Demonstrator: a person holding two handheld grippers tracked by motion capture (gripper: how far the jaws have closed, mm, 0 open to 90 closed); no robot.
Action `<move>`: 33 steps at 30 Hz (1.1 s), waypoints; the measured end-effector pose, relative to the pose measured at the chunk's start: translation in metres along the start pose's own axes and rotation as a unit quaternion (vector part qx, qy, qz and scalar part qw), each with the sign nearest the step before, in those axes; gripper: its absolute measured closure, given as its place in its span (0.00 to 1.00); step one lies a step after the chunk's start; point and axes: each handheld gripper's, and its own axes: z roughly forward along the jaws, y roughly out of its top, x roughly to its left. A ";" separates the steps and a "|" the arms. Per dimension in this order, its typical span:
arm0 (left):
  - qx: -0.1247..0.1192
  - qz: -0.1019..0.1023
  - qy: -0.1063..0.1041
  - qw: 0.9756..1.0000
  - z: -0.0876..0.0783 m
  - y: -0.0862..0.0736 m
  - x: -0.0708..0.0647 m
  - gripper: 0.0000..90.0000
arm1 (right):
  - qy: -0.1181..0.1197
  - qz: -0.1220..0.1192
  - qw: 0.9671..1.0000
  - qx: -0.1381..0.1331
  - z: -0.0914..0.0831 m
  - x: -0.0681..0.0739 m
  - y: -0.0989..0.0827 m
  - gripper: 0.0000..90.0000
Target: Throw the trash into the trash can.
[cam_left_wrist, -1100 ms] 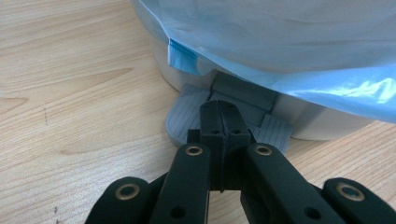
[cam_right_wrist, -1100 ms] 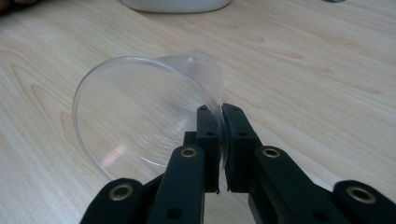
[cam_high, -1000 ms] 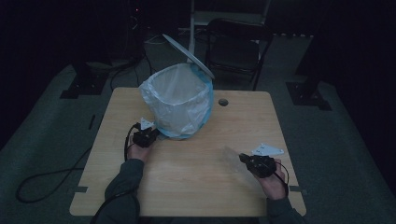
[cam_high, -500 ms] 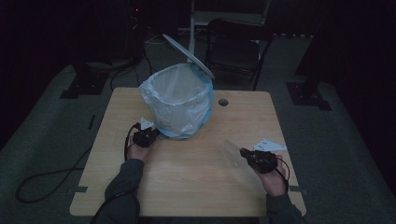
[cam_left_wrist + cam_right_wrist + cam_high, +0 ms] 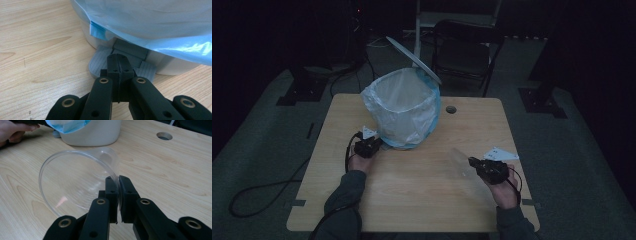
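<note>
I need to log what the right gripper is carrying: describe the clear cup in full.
The clear cup is a thin, see-through plastic tumbler, empty, with a round rim and a narrower base. It lies tipped on its side, mouth toward the right gripper's camera, base pointing toward the bin. The right gripper is shut on its rim wall, one jaw inside and one outside. It hangs just above the wooden table; whether it touches the wood cannot be told.

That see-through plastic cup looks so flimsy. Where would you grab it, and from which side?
By the rim, as the right gripper does now: one jaw inside the clear cup, one outside, pinching the thin wall. The cup lies on its side with its mouth towards the gripper, so coming in at the open end suits best. The round body would probably slip or buckle if squeezed across.
</note>
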 end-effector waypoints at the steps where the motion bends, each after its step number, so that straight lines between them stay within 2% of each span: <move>1: 0.000 0.001 0.001 1.000 0.000 0.000 0.000 1.00 | 0.000 0.000 1.000 -0.001 0.000 0.000 0.001 0.96; 12: -0.001 0.002 0.003 1.000 0.000 0.000 -0.001 1.00 | -0.004 -0.001 1.000 -0.009 -0.002 0.002 0.009 0.96; 33: 0.000 0.002 0.003 1.000 0.000 0.000 -0.001 1.00 | -0.006 -0.015 0.999 -0.039 -0.010 0.002 0.036 0.96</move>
